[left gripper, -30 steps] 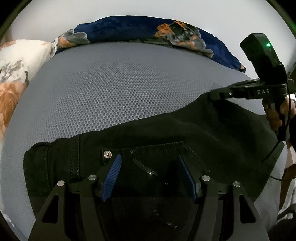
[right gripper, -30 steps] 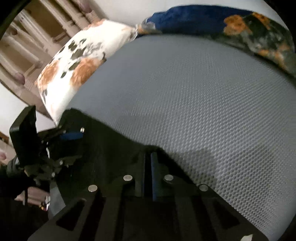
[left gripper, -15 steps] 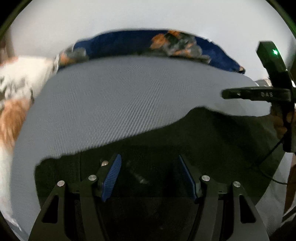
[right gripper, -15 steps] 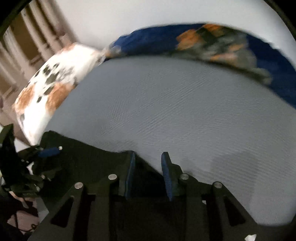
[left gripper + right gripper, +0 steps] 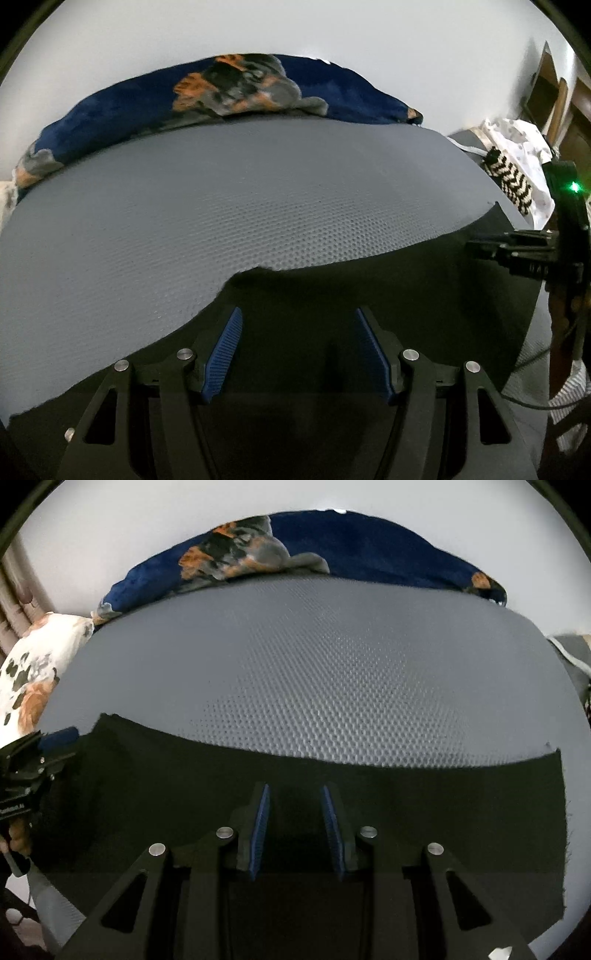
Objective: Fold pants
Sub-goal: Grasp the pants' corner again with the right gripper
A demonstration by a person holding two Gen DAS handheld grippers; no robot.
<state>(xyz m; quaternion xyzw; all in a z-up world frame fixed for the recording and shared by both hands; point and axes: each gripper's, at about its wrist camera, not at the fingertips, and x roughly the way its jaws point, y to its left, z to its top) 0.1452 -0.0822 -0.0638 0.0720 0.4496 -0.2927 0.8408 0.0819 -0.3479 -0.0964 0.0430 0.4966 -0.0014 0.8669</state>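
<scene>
The black pants lie flat along the near side of the grey mesh bed. In the right wrist view the pants fill the lower half. My left gripper is open, its blue pads apart just above the fabric, holding nothing. My right gripper is open over the pants, empty. The right gripper also shows at the right edge of the left wrist view. The left gripper shows at the left edge of the right wrist view.
A dark blue floral blanket lies along the bed's far edge by the white wall. A white floral pillow sits at the left. White spotted cloth and a striped item lie off the bed's right end.
My right gripper has opened and let go of the pants. Both grippers have pulled back and turned to the right; the pocket and waistband have left the left wrist view.
</scene>
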